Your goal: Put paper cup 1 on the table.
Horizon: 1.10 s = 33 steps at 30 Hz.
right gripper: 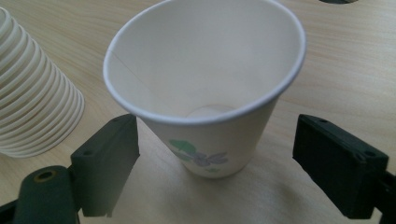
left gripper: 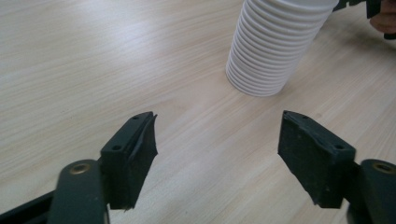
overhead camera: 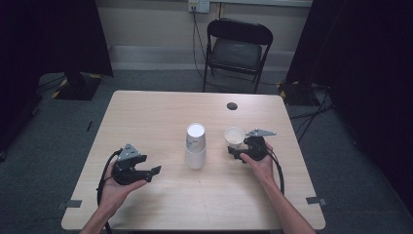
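Observation:
A stack of white paper cups (overhead camera: 196, 144) stands upside down at the middle of the wooden table (overhead camera: 160, 112). To its right, a single paper cup (overhead camera: 234, 136) with a small flower print stands upright and empty. My right gripper (overhead camera: 237, 151) is open, its jaws on either side of this cup (right gripper: 205, 88) with a gap at each pad. My left gripper (overhead camera: 155, 171) rests open in the person's hand at the left, pointing toward the stack (left gripper: 273, 46) and a short way off it. Nothing lies between the jaws of the left gripper (left gripper: 219, 123).
A round dark hole (overhead camera: 232, 106) sits in the tabletop behind the single cup. A black folding chair (overhead camera: 237, 48) stands beyond the table's far edge. Cables trail from both grippers toward the near edge. Bare wood lies left of the stack.

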Available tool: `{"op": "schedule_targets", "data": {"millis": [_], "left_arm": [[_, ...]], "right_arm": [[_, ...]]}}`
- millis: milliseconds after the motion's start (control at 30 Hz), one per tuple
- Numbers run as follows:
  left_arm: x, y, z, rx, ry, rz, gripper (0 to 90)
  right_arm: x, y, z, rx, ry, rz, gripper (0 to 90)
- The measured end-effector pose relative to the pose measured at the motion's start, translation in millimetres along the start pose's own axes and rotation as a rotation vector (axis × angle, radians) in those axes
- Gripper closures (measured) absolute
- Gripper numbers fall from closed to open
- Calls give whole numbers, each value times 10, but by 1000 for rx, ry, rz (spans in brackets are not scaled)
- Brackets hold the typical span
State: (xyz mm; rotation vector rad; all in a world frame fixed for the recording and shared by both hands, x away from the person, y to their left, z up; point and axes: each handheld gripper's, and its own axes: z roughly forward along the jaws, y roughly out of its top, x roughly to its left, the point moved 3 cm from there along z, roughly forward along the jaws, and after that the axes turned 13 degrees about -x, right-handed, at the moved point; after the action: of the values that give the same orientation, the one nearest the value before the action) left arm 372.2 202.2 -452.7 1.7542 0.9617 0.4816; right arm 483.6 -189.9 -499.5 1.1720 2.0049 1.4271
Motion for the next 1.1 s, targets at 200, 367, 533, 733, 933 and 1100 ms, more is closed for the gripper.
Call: {"op": "schedule_targets", "data": {"millis": [200, 367, 533, 733, 933, 1100], "left_arm": [[1, 34, 1, -5, -5, 12, 262], [-33, 61, 13, -7, -11, 18, 262], [-52, 122, -14, -24, -7, 14, 264], [-106, 247, -14, -53, -9, 37, 282], [-195, 337, 50, -61, -31, 55, 291], [-261, 447, 121, -81, -41, 70, 299]], "right_arm": [[10, 11, -131, 4, 15, -15, 142], [7, 15, -283, 5, 12, -24, 140], [76, 33, -435, -9, 24, -30, 153], [215, 47, -593, -16, 50, -39, 156], [340, 23, -699, -25, 72, -56, 161], [436, -7, -763, -23, 95, -64, 164]]}}
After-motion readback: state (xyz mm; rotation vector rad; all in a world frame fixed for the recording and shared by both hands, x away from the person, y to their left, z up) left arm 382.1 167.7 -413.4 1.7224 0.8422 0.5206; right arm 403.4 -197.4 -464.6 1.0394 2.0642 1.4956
